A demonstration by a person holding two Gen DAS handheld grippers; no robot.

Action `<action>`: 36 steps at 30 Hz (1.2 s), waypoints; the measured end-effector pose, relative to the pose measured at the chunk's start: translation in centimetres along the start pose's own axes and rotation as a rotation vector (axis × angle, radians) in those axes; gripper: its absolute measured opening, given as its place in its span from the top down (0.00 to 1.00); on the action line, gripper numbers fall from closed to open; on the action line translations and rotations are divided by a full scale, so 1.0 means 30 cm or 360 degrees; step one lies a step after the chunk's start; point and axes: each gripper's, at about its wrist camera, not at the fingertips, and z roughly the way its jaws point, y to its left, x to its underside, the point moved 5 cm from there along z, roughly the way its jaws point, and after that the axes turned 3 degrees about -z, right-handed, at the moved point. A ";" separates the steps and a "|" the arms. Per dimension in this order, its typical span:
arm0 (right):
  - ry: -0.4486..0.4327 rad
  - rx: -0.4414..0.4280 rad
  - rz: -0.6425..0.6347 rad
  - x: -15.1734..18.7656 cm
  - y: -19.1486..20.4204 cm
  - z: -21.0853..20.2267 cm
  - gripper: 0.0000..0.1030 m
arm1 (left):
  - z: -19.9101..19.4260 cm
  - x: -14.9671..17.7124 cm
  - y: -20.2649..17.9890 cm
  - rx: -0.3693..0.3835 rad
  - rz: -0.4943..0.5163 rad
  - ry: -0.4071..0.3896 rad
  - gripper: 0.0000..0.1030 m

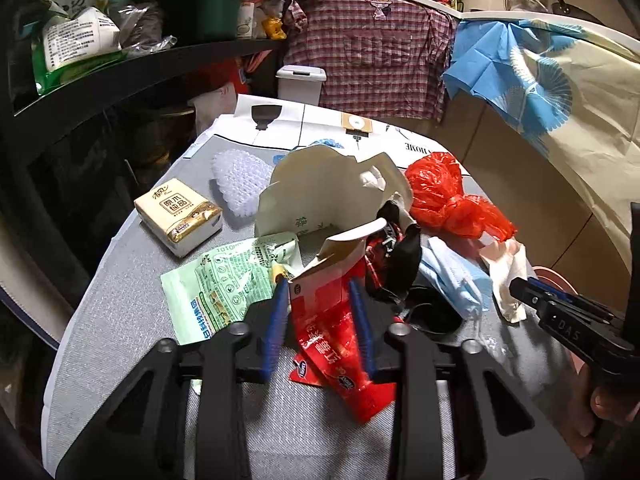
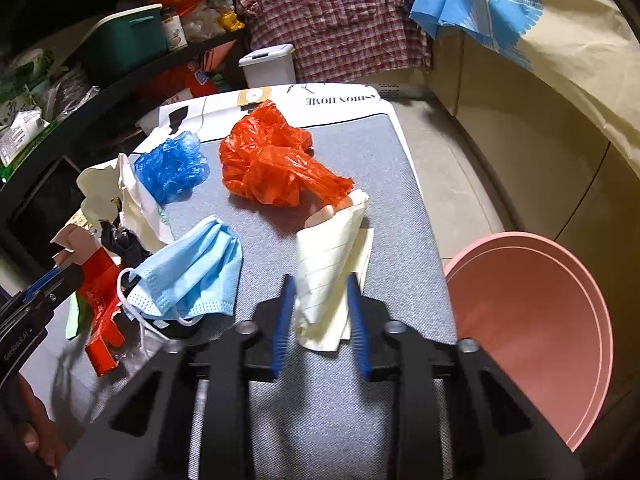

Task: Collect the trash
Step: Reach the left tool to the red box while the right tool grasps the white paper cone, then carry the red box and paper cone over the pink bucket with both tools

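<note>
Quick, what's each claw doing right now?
Left gripper: closed on the red wrapper.
Right gripper: closed on the folded lined paper.

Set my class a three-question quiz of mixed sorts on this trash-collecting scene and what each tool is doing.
1. True or false: the left tool closes on a red carton.
2. What lies between the fingers of the right tool? A) blue face mask B) lined paper C) orange plastic bag
3. Fill in: beside the table, on the right tool's side, stands a pink ____.

Key: 1 true; 2 B; 3 bin.
</note>
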 end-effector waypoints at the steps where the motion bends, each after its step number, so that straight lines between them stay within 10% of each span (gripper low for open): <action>1: -0.0005 -0.0003 0.0003 -0.001 0.001 -0.005 0.87 | -0.003 0.004 -0.002 -0.0004 0.0011 0.0002 0.76; 9: -0.0024 -0.0013 0.0073 0.018 -0.007 -0.073 0.93 | -0.059 0.018 0.007 -0.0042 0.0044 -0.0010 0.95; 36: -0.0274 0.0115 0.0027 0.042 -0.028 -0.408 0.93 | -0.329 -0.001 -0.043 -0.0009 0.0091 -0.0209 0.96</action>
